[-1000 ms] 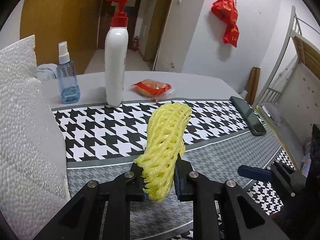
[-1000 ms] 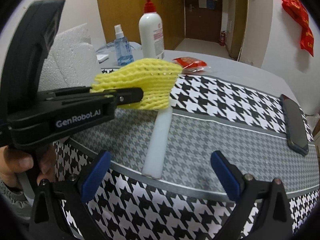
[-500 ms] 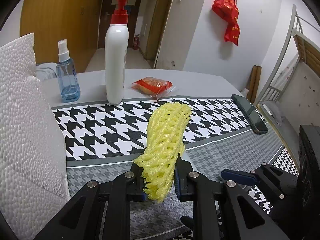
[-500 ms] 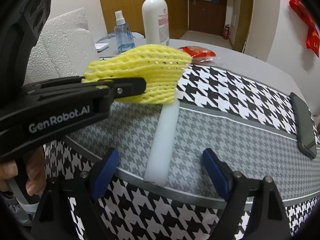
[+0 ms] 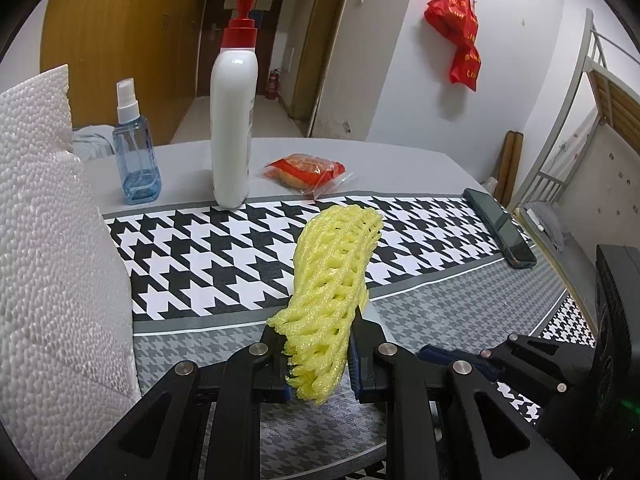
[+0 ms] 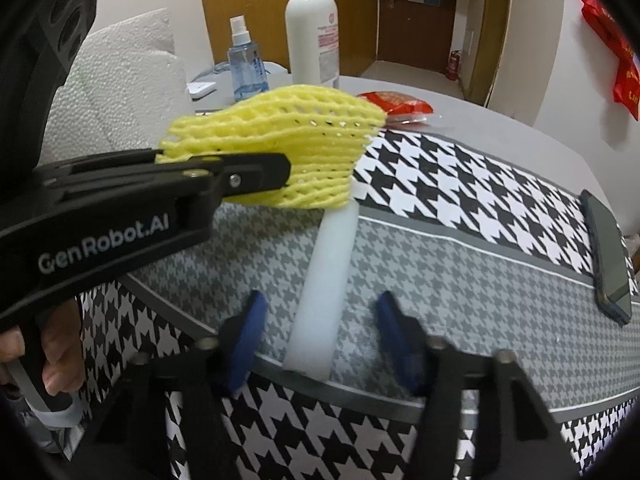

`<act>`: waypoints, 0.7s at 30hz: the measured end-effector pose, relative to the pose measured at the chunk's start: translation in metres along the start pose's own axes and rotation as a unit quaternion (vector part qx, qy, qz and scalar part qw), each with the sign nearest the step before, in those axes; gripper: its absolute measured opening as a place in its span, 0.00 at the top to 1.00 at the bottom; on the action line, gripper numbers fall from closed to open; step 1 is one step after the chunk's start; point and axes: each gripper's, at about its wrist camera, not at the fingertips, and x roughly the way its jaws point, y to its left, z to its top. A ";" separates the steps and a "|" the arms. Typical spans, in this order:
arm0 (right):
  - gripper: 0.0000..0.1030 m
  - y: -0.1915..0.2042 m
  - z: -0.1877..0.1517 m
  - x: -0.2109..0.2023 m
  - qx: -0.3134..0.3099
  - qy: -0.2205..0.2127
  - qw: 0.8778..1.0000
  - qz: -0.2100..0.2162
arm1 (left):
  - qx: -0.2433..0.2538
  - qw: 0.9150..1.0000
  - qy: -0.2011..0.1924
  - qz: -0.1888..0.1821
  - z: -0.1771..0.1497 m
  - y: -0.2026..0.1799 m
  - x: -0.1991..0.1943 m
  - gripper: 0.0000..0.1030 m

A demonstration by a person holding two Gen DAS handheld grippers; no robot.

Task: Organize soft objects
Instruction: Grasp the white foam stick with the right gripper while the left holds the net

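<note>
The right gripper [image 6: 320,344], jaws just closing and not yet touching, straddles the near end of a white foam bar [image 6: 326,288] lying near the desk's front edge; it should close squarely and gently. The left gripper [image 5: 320,364] pinches a yellow foam fruit net [image 5: 334,292] held above the desk. Only the right view shows the bar clearly.

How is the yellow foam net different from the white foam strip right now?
The yellow foam net is an open mesh sleeve; the white foam strip is a smooth, solid bar. The net is held in the air, pinched in the left gripper; the strip lies flat on the tablecloth, between the right gripper's closing jaws, not yet pressed. Both look like soft foam.
</note>
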 end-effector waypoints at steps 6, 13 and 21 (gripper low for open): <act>0.74 0.000 -0.002 -0.005 -0.003 0.001 1.000 0.005 | 0.000 1.000 0.000 -0.001 0.000 0.000 0.000 0.80; 0.75 0.001 -0.001 -0.005 0.000 0.004 1.000 0.008 | 0.000 1.000 0.001 -0.001 0.000 -0.001 0.000 0.80; 0.76 -0.002 -0.002 -0.011 0.005 0.001 1.000 0.015 | 0.000 1.000 0.001 0.000 0.000 0.000 0.001 0.80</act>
